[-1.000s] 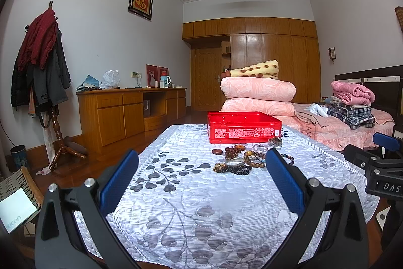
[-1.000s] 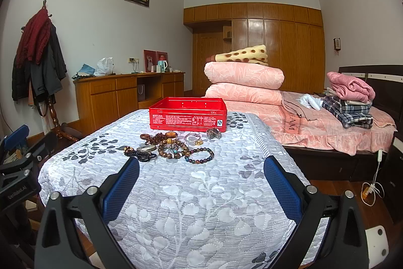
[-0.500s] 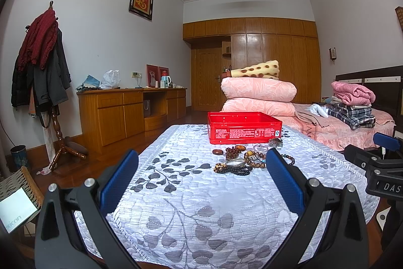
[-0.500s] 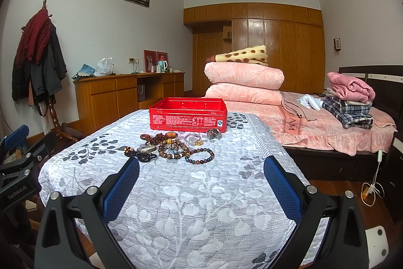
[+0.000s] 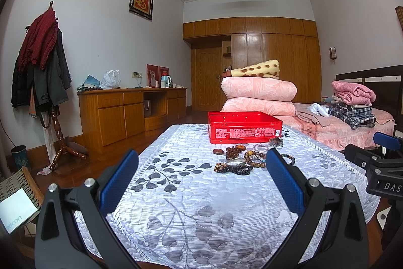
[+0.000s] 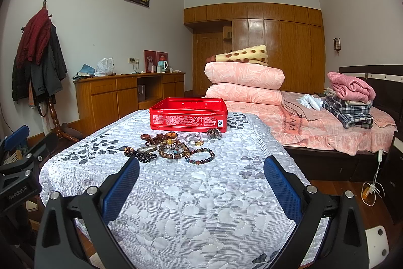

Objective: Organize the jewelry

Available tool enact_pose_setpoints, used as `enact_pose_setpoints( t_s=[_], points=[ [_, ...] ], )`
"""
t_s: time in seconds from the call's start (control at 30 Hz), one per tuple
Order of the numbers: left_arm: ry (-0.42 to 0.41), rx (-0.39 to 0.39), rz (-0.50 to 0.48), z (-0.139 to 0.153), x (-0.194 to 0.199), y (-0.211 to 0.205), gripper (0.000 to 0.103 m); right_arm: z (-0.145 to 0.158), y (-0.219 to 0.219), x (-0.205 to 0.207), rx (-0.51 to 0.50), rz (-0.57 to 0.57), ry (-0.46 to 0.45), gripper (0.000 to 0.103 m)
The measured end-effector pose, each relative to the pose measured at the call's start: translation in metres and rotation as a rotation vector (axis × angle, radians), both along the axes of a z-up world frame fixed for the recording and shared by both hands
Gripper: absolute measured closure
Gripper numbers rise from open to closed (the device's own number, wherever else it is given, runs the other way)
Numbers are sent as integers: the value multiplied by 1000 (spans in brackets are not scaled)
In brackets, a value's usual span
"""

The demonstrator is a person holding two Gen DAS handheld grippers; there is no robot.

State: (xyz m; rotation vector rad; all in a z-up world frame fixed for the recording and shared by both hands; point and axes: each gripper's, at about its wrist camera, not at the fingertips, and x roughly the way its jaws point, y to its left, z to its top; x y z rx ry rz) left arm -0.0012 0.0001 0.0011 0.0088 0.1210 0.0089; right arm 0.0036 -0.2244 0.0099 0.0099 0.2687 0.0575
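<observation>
Item: loose jewelry, unsorted, none yet stowed as far as you can see. Your red tin [image 6: 188,115] stands open at the far end of the quilted table cover [image 6: 201,206]; its inside is hidden by the near wall from both views, so it may hold something, though nothing shows above the rim. Just in front of it lies the cluster: a multicoloured bead bracelet [image 6: 200,156] nearest your right side, a dark bead strand [image 6: 141,155] on the left edge, brown bead bracelets [image 6: 173,148] between them, a silver ring piece [image 6: 214,134] touching distance from the tin. Your left gripper [image 5: 201,183] and right gripper [image 6: 201,188] both stand with fingers spread wide, holding nothing, well short of the cluster, which sits ahead between each pair of fingers. All sorting remains.
</observation>
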Motion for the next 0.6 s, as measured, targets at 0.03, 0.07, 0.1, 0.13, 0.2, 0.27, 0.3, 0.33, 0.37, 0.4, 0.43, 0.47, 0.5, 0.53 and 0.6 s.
enact_pose_setpoints(
  t_s=[0.03, 0.07, 0.1, 0.13, 0.2, 0.27, 0.3, 0.33, 0.37, 0.4, 0.43, 0.47, 0.5, 0.53, 0.6],
  points=[
    [0, 0, -1, 0, 0, 0, 5, 0, 0, 0, 0, 0, 0, 6],
    [1, 1, 0, 0, 0, 0, 5, 0, 0, 0, 0, 0, -1, 6],
    [0, 1, 0, 0, 0, 0, 5, 0, 0, 0, 0, -1, -1, 6],
    [1, 1, 0, 0, 0, 0, 5, 0, 0, 0, 0, 0, 0, 6],
    [0, 1, 0, 0, 0, 2, 5, 0, 0, 0, 0, 0, -1, 6],
    [1, 1, 0, 0, 0, 2, 5, 0, 0, 0, 0, 0, 0, 6],
    [0, 1, 0, 0, 0, 2, 5, 0, 0, 0, 0, 0, -1, 6],
    [1, 1, 0, 0, 0, 2, 5, 0, 0, 0, 0, 0, -1, 6],
    [1, 1, -1, 0, 0, 2, 5, 0, 0, 0, 0, 0, -1, 6],
    [1, 1, -1, 0, 0, 2, 5, 0, 0, 0, 0, 0, -1, 6],
    [0, 1, 0, 0, 0, 2, 5, 0, 0, 0, 0, 0, -1, 6],
    [0, 1, 1, 0, 0, 2, 5, 0, 0, 0, 0, 0, 0, 6],
    [1, 1, 0, 0, 0, 2, 5, 0, 0, 0, 1, 0, 0, 6],
    [1, 1, 0, 0, 0, 2, 5, 0, 0, 0, 1, 0, 0, 6],
    [1, 1, 0, 0, 0, 2, 5, 0, 0, -1, 1, 0, 0, 6]
  ],
)
